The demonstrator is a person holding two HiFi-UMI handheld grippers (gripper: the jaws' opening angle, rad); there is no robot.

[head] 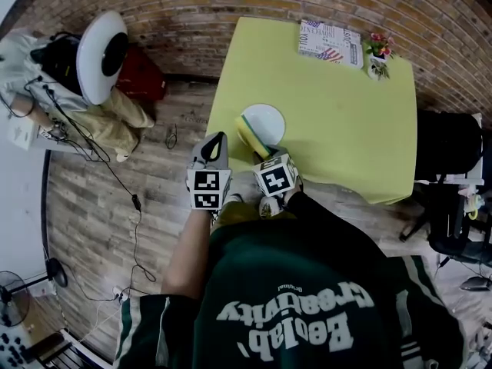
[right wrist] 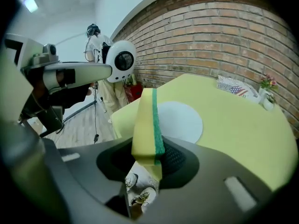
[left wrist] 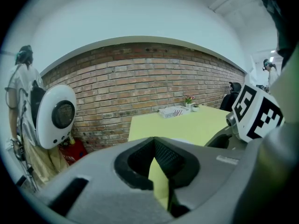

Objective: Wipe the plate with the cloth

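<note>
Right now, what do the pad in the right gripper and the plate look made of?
Pad: soft foam sponge, matte yellow with a thin green scouring layer. Plate: likely ceramic or plastic; smooth, plain white, can't tell which.

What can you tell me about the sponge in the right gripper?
The sponge is a yellow foam block with a thin green scouring layer on one face. The right gripper clamps one end, and the rest sticks out past the jaws, edge-on, by the near rim of the white plate. Whether it touches the plate cannot be told.
</note>
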